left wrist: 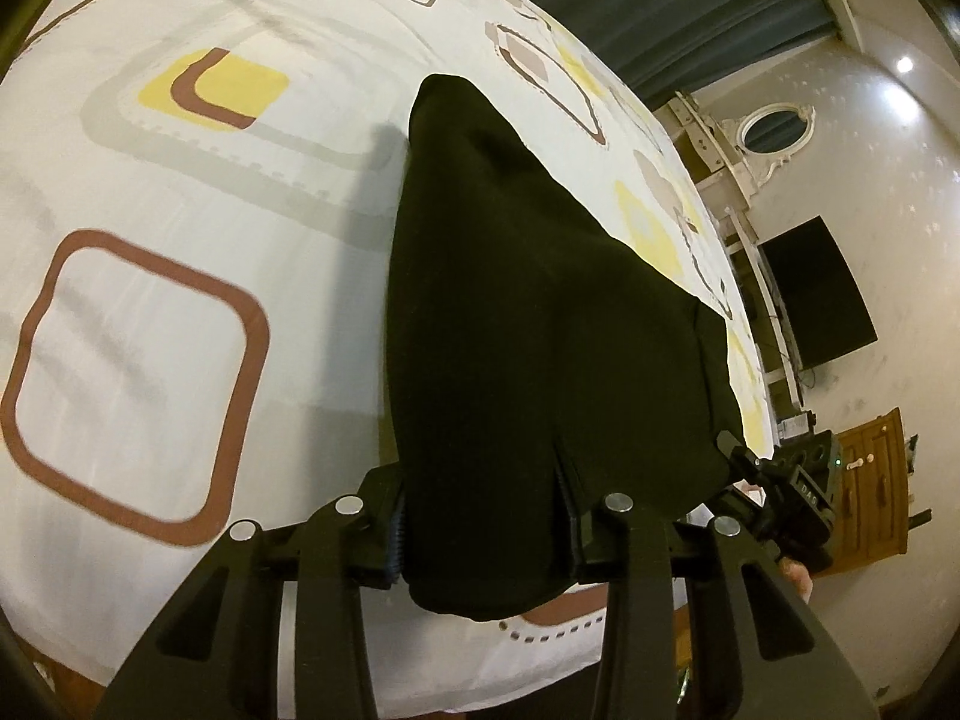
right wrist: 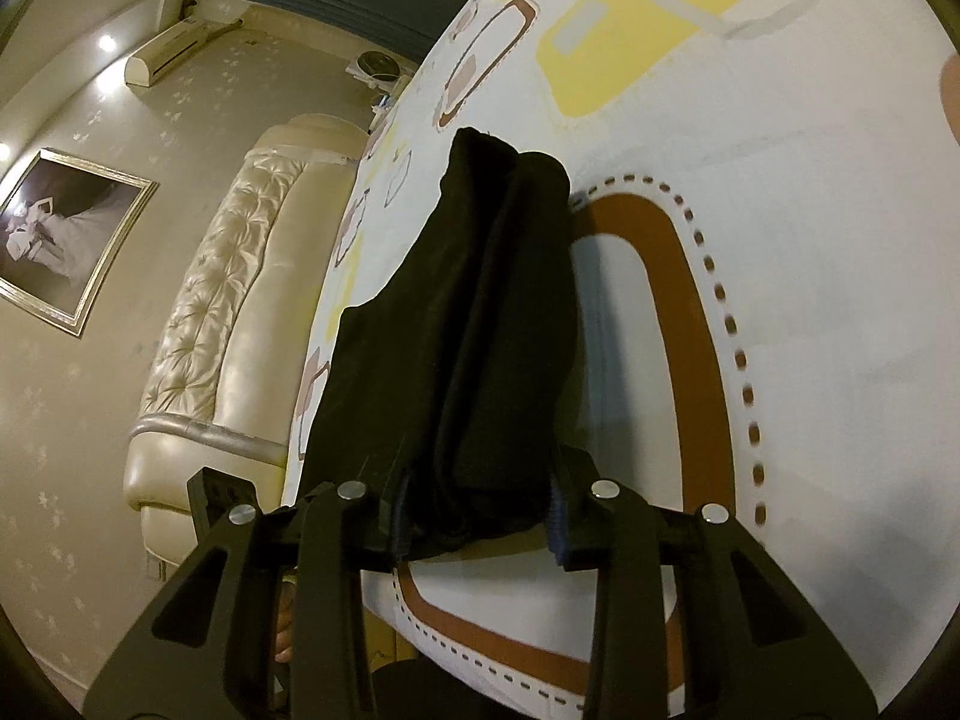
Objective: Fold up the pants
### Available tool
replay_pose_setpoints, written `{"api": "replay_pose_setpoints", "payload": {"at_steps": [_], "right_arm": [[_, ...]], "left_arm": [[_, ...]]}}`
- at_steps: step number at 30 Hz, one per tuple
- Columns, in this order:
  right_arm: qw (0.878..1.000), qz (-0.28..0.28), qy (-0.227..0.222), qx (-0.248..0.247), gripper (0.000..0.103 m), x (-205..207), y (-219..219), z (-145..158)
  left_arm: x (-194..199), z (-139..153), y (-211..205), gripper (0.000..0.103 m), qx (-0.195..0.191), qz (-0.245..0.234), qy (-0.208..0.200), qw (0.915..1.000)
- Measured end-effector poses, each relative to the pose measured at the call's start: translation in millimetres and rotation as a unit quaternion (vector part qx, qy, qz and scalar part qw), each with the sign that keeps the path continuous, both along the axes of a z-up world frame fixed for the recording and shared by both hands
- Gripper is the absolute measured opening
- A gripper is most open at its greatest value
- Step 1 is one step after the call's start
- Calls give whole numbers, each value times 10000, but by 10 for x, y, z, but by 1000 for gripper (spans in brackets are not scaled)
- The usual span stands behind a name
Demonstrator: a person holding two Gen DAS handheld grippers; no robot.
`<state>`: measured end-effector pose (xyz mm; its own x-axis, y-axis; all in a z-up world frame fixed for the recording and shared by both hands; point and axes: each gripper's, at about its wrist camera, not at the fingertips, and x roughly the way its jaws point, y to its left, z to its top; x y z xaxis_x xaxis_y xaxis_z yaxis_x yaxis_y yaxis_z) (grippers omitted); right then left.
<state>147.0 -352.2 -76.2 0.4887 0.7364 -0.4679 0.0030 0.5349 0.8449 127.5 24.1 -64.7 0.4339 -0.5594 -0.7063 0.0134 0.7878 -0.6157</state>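
Black pants (left wrist: 510, 312) lie stretched out on a bed with a white sheet (left wrist: 180, 312) patterned in brown and yellow squares. My left gripper (left wrist: 483, 531) is shut on the near end of the pants, the fabric bunched thick between its pads. In the right wrist view the same pants (right wrist: 474, 312) run away from me in folds, and my right gripper (right wrist: 477, 513) is shut on their near end. The right gripper (left wrist: 798, 480) also shows at the right edge of the left wrist view, holding the fabric's other corner. The far end rests on the sheet (right wrist: 810, 360).
A cream tufted headboard (right wrist: 234, 312) and a framed picture (right wrist: 66, 240) stand left of the bed. A dark screen (left wrist: 816, 294) and a wooden cabinet (left wrist: 876, 480) are beyond the bed's right edge. Dark curtains (left wrist: 660, 6) hang behind.
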Motion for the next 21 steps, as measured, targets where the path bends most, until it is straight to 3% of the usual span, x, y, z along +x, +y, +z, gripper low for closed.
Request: {"api": "replay_pose_setpoints", "payload": {"at_steps": [21], "right_arm": [[10000, 3, 12, -43, 33, -246, 31, -38]], "left_arm": [[116, -8, -68, 38, -56, -92, -138, 9998]]}}
